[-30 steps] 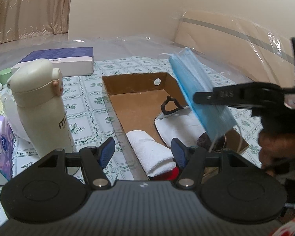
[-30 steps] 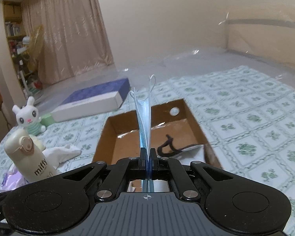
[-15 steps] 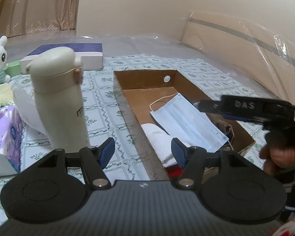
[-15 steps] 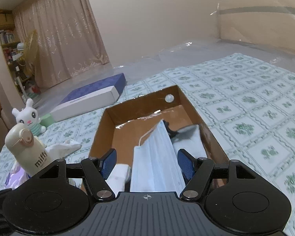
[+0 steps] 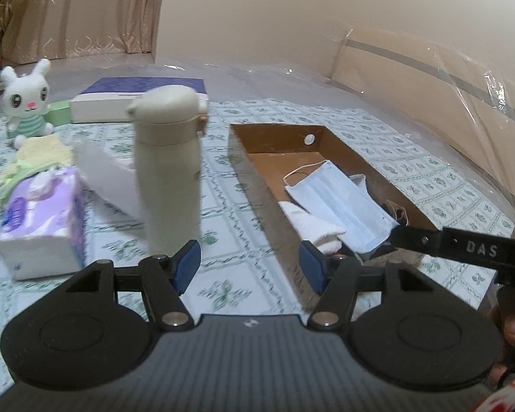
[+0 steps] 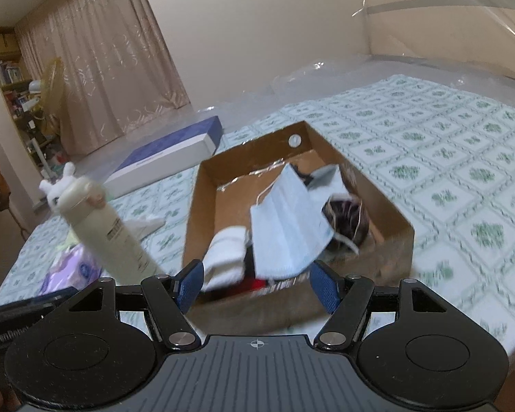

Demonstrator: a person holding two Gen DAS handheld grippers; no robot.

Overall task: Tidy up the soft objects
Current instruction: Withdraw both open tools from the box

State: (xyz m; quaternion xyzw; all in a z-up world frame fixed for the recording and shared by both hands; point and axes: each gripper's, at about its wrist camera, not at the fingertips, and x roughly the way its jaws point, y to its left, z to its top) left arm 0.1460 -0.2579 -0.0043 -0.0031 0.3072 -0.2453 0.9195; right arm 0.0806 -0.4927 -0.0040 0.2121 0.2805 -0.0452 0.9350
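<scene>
Left wrist view: the left gripper [image 5: 250, 261] hangs with jaws apart, empty, near the cardboard box [image 5: 367, 161]. The blue face mask [image 5: 340, 206] now lies inside it.

Right wrist view: the right gripper [image 6: 255, 286], jaws just opened, has released the mask; this item seems sorted.

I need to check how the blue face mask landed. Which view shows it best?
The left wrist view: the blue face mask lies sharp and whole in the cardboard box. The right wrist view shows it blurred.
</scene>
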